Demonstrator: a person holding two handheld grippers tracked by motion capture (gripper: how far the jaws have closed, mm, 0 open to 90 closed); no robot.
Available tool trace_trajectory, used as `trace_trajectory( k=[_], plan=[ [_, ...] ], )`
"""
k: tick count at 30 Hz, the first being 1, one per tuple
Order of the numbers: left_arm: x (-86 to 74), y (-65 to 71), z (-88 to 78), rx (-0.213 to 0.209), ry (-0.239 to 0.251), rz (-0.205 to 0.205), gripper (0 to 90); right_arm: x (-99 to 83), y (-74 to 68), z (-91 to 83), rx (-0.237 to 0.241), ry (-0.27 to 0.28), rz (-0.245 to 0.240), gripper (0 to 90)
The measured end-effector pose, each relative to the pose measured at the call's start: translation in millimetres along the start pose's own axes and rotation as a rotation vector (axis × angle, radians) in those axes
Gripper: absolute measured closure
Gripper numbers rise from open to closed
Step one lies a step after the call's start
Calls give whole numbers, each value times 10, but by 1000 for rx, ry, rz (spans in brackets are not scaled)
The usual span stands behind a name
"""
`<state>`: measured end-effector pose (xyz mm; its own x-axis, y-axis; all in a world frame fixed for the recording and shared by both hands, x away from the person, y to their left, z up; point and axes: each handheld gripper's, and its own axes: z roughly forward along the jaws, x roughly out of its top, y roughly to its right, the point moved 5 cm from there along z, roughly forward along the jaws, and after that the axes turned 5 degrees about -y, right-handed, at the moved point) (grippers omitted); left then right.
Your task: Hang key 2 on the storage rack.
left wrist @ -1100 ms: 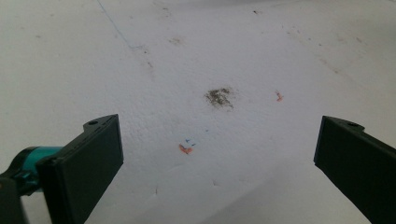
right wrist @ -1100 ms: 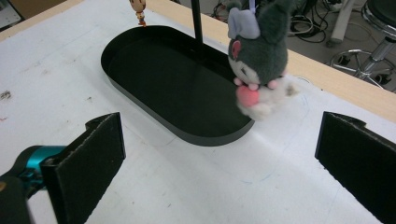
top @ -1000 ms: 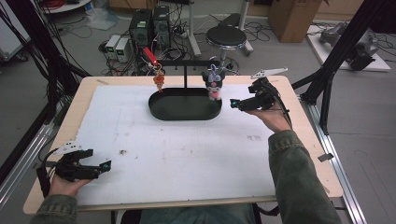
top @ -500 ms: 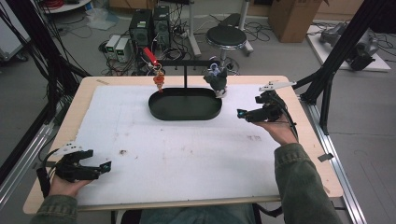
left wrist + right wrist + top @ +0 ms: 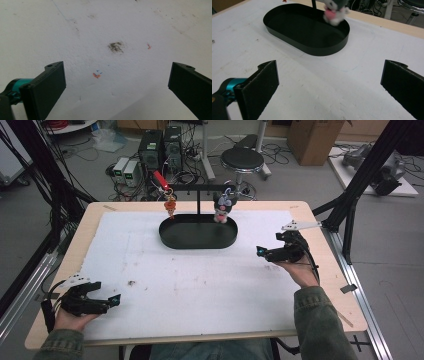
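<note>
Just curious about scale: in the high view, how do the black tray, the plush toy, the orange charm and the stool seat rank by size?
1. black tray
2. stool seat, though it stands farther from the camera
3. plush toy
4. orange charm

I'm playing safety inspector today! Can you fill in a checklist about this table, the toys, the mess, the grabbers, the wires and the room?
Surface: wooden table under a white sheet, marked with small stains.
Job's things: black oval tray with a T-shaped stand; a grey plush keychain and an orange charm hang from it.
Clutter: nothing seen.
Grippers: left gripper at the near left, jaws wide apart, nothing held; right gripper right of the tray, jaws wide apart, nothing held.
Cables: one loops from the right gripper; many lie on the floor.
Surroundings: stool, computer boxes, cardboard box.
</note>
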<state>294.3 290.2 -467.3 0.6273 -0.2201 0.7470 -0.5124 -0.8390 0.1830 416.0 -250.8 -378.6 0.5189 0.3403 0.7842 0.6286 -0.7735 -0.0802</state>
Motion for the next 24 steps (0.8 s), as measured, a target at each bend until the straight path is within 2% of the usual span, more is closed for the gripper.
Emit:
trace_trajectory(
  k=[2, 4, 9, 17, 24],
  plan=[
    [0, -1, -4, 2, 3, -3, 18, -68, 10, 18, 6, 16, 15, 8],
    [0, -4, -5, 1, 5, -3, 17, -124, 20, 33, -2, 1, 21, 8],
    [-6, -3, -5, 0, 6, -9, 18, -247, 47, 49, 0, 7, 37, 8],
    [-14, -8, -12, 2, 5, -11, 18, -431, 142, 4, -9, 28, 65, 8],
    [-19, -6, -10, 5, 4, -14, 17, -614, 188, 25, -14, 9, 85, 8]
  ],
)
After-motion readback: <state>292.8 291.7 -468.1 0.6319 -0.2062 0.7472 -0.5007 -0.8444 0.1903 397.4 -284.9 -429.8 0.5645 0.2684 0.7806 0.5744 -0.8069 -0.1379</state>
